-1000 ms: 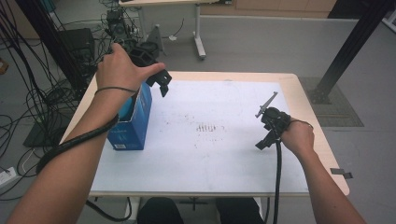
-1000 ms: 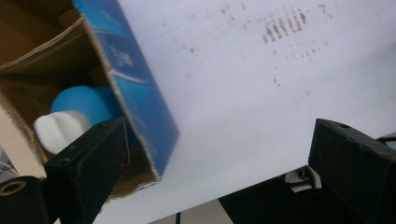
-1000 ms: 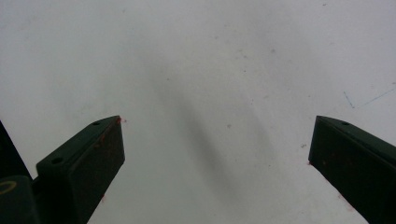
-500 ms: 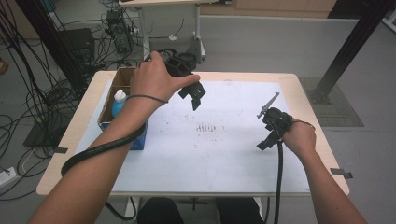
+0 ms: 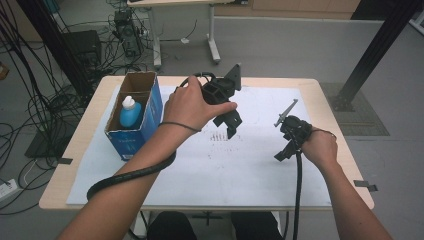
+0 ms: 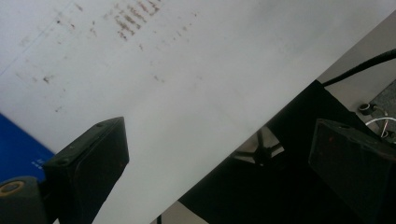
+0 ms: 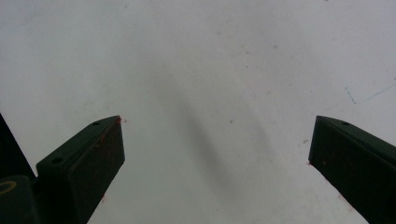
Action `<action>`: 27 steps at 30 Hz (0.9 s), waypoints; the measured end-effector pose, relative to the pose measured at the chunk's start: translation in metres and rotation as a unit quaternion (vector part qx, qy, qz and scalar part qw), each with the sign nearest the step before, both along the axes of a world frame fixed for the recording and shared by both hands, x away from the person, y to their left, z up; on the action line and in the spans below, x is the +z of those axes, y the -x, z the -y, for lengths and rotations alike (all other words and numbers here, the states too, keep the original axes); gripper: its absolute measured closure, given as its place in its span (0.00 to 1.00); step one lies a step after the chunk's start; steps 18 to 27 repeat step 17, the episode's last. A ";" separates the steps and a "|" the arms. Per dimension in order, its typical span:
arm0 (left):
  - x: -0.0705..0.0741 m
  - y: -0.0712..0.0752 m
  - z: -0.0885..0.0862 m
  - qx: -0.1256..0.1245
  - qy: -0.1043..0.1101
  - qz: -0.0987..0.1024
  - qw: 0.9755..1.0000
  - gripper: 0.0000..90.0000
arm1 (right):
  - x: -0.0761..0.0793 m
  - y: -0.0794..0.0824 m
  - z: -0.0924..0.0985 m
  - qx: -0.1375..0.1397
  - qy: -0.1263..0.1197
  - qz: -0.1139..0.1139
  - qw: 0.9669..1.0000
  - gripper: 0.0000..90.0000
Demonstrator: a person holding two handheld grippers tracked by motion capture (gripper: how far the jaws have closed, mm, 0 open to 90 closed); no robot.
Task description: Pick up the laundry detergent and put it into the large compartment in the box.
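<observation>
Worktop [image 5: 75,150]: pale wood, rounded corners. A white sheet [image 5: 240,170] covers most of it, and bare wood shows along the left and right edges.

Sheet condition: a cluster of dark smudges [image 5: 218,136] near its middle, with fainter specks scattered around them. In the right gripper view, a short thin blue line [image 7: 369,95] on the paper.

Dark tape strip [image 5: 64,161] at the worktop's left edge, a second tape strip [image 5: 366,184] at the near right.

Floor, left: a tangle of black cables [image 5: 30,110], a black case [image 5: 80,45] farther back, and a white power strip [image 5: 7,187] at the near left.

Far side: a second table [image 5: 212,35] on white legs.

Far right: a slanted black post [image 5: 375,50].
</observation>
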State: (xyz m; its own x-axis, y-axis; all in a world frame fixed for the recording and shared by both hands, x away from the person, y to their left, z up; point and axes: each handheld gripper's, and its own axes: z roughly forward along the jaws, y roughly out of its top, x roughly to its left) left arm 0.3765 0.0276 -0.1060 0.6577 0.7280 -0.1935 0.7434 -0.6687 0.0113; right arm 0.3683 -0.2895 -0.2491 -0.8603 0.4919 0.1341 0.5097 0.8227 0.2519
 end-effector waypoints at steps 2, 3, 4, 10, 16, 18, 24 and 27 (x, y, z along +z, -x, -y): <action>-0.003 0.001 0.003 -0.001 0.000 -0.003 1.000 0.06 | 0.000 0.000 -0.002 -0.001 0.003 -0.001 1.000 0.04; -0.003 0.002 0.003 0.000 0.000 -0.002 1.000 0.06 | 0.001 0.000 -0.003 -0.001 0.002 -0.002 1.000 0.04; -0.003 0.002 0.003 0.000 0.000 -0.002 1.000 0.06 | 0.001 0.000 -0.003 -0.001 0.002 -0.002 1.000 0.04; -0.006 0.002 0.005 -0.003 0.002 -0.004 1.000 0.06 | 0.002 0.001 -0.003 -0.001 0.002 0.000 1.000 0.04; -0.008 0.003 0.007 -0.005 0.001 -0.003 1.000 0.06 | 0.002 0.002 -0.002 0.001 0.002 0.001 1.000 0.04; -0.008 0.003 0.007 -0.005 0.001 -0.003 1.000 0.06 | 0.002 0.002 -0.002 0.000 0.002 0.002 1.000 0.04; -0.008 0.003 0.007 -0.005 0.001 -0.003 1.000 0.06 | 0.002 0.002 -0.002 0.000 0.002 0.002 1.000 0.04; -0.008 0.003 0.007 -0.005 0.001 -0.003 1.000 0.06 | 0.002 0.002 -0.002 0.000 0.002 0.002 1.000 0.04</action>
